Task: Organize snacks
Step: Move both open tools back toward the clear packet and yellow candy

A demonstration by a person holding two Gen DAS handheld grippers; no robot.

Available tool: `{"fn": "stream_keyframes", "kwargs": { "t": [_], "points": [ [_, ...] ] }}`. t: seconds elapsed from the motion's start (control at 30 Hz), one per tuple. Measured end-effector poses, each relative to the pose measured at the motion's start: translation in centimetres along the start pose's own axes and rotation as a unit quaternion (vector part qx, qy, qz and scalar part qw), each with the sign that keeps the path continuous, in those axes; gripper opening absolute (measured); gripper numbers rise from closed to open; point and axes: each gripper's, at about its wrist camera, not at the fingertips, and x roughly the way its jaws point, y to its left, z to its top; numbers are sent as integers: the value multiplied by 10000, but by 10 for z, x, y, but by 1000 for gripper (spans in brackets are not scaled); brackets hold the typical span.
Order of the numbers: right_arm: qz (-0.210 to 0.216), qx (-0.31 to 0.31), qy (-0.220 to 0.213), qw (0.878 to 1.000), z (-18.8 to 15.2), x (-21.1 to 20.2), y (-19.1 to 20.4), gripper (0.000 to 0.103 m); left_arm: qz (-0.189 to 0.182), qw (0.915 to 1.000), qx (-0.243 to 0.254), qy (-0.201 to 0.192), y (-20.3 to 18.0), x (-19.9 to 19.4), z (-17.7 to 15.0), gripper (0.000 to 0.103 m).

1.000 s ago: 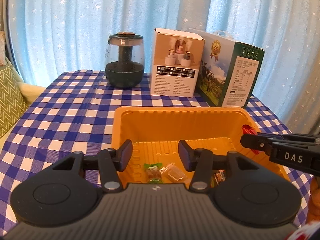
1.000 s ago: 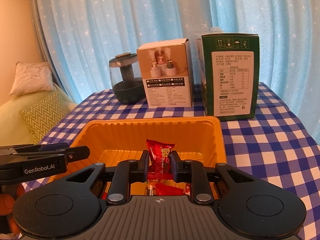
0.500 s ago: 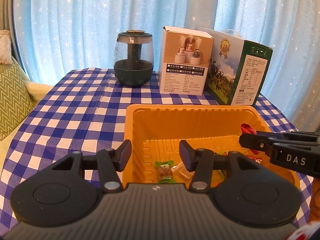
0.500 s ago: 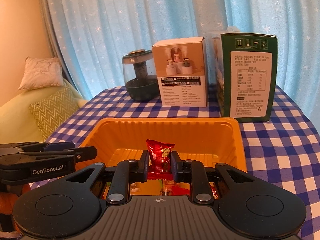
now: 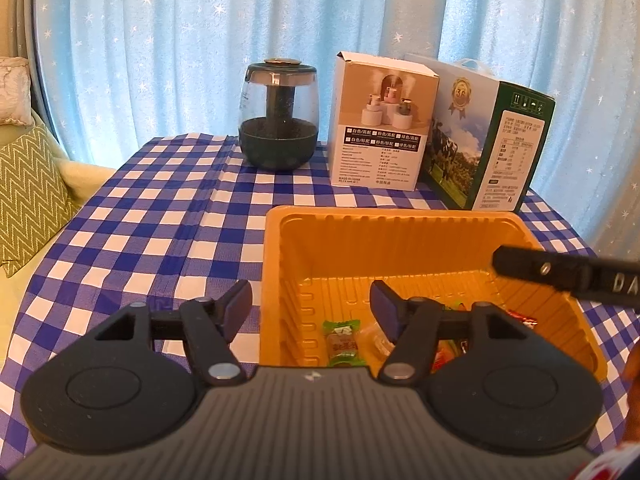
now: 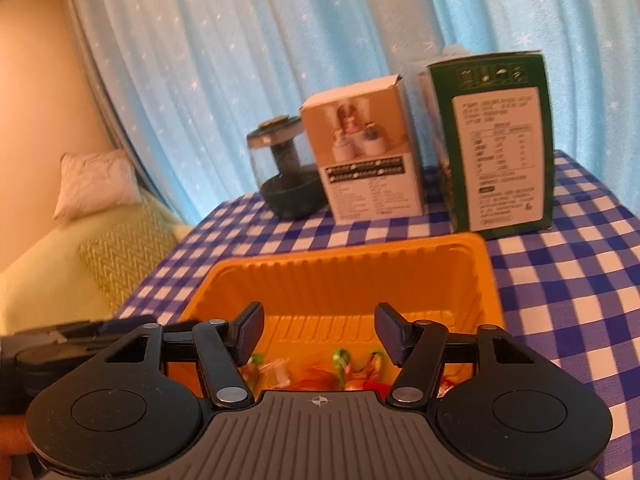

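Note:
An orange plastic tray (image 5: 392, 216) (image 6: 344, 258) sits on the blue checked tablecloth and holds several wrapped snacks. A green-wrapped candy (image 5: 342, 342) lies at its near end, and red and green wrappers (image 6: 340, 372) show low in the right wrist view. My left gripper (image 5: 310, 308) hovers over the tray's near left rim, its jaws opening with nothing between them. My right gripper (image 6: 320, 332) is above the tray's near end; its jaws are opening and the gap between them is bare. Its finger (image 5: 560, 272) reaches in from the right in the left wrist view.
At the back of the table stand a dark glass jar (image 5: 278, 120), a white box (image 5: 380, 124) and a green carton (image 5: 488, 136). Blue starred curtains hang behind. A sofa with a zigzag cushion (image 5: 28, 196) lies off the table's left edge.
My right gripper has opened and let go of the red snack packet, which is no longer between its fingers. My left gripper's jaws have spread wider. Both views have shifted a little leftward.

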Motion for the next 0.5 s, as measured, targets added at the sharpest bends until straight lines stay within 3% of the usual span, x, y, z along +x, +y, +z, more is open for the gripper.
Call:
{"fn": "stream_keyframes", "kwargs": {
  "t": [0.33, 0.4, 0.5],
  "points": [
    [-453, -10, 89, 9989, -2, -3, -10, 62, 39, 9999, 95, -19, -3, -1, -2, 72],
    [-594, -110, 46, 9982, -2, -7, -11, 66, 36, 9999, 112, -3, -3, -3, -3, 76],
    [-820, -175, -77, 9964, -2, -16, -12, 79, 34, 9998, 181, -22, -7, -7, -5, 84]
  ]
}}
